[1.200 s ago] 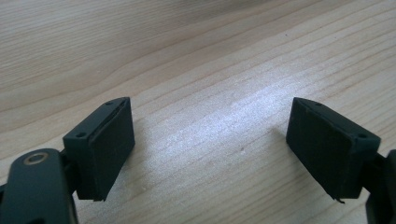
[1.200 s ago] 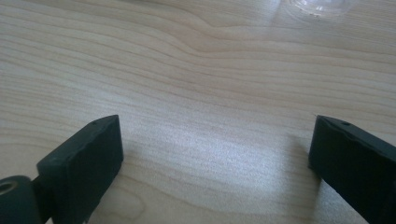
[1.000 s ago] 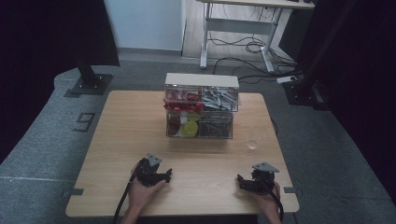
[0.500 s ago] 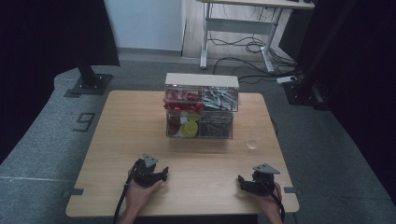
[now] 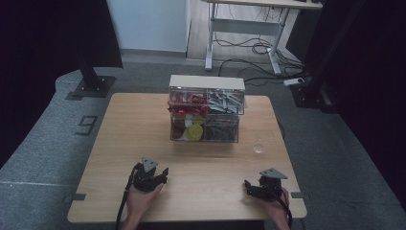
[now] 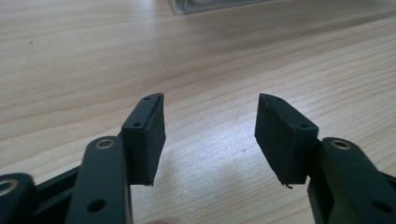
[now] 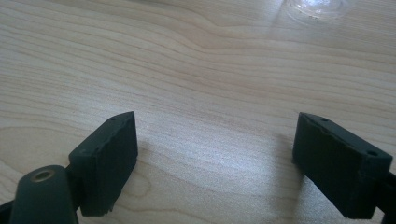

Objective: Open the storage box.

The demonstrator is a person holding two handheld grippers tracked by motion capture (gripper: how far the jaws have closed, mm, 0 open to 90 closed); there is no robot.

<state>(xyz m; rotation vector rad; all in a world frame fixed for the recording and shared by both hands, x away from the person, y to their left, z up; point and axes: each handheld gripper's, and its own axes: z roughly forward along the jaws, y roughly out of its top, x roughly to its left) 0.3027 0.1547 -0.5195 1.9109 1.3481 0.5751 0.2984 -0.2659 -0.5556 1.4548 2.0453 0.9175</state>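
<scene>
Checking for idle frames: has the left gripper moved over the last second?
Yes, slightly. The left gripper has drifted left and a little toward the table's near edge, judged against the clear drawer box, which stays put.

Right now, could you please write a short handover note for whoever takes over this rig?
Left gripper: open, holding nothing, low over the table near its front edge.
Right gripper: open, holding nothing, near the front right corner.
Clear drawer organizer: stands at the back centre, compartments filled with red, yellow and grey items, apart from both grippers.
Small clear dish: on the table ahead of the right gripper.
Done: nothing grasped yet.
Left: reach forward and begin.
</scene>
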